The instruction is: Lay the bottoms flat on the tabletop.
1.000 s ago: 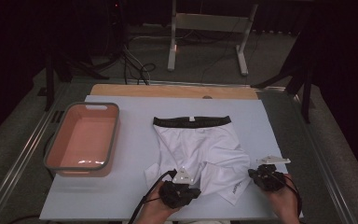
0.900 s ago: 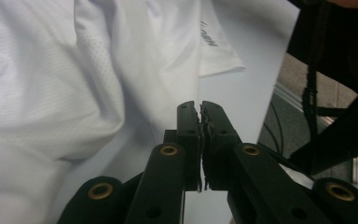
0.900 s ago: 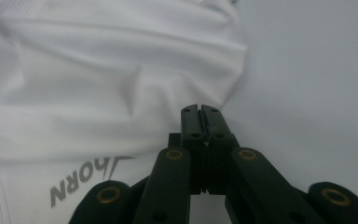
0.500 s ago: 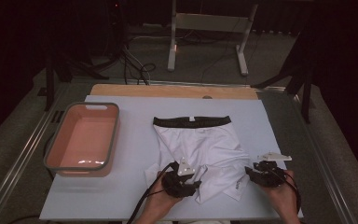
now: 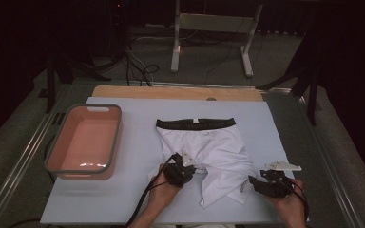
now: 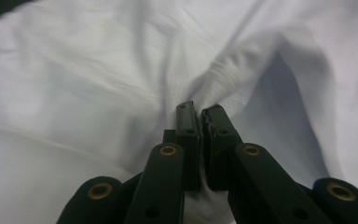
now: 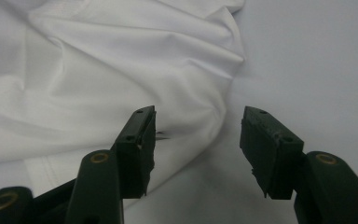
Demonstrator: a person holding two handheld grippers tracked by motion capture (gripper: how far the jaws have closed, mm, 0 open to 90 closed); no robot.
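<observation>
Two claws work a pair of white shorts (image 5: 209,152) spread on the pale blue worktop (image 5: 133,199), which is the largest thing here and carries everything else. At nine o'clock from the shorts, well apart from them, sits a salmon-coloured tub (image 5: 86,141) with a grey rim, empty and probably waiting to receive the garment once folded. The shorts lie near the middle of the worktop, black waistband (image 5: 196,124) at twelve o'clock and the legs pointing to six, the cloth rumpled toward the near edge. The left claw (image 5: 183,167) sits at the shorts' seven o'clock, and in the left gripper view its jaws are pressed together on a pinched ridge of white fabric (image 6: 214,84), having just closed on it; that grip seems meant to lift or drag the left leg for a fold. The right claw (image 5: 254,181) rests at the five o'clock corner, beside the hem with a small label; in the right gripper view its jaws have just been opening and stand apart, the edge of the cloth (image 7: 168,70) lying ahead of them with nothing clamped, likely lining up for a fresh hold.
</observation>
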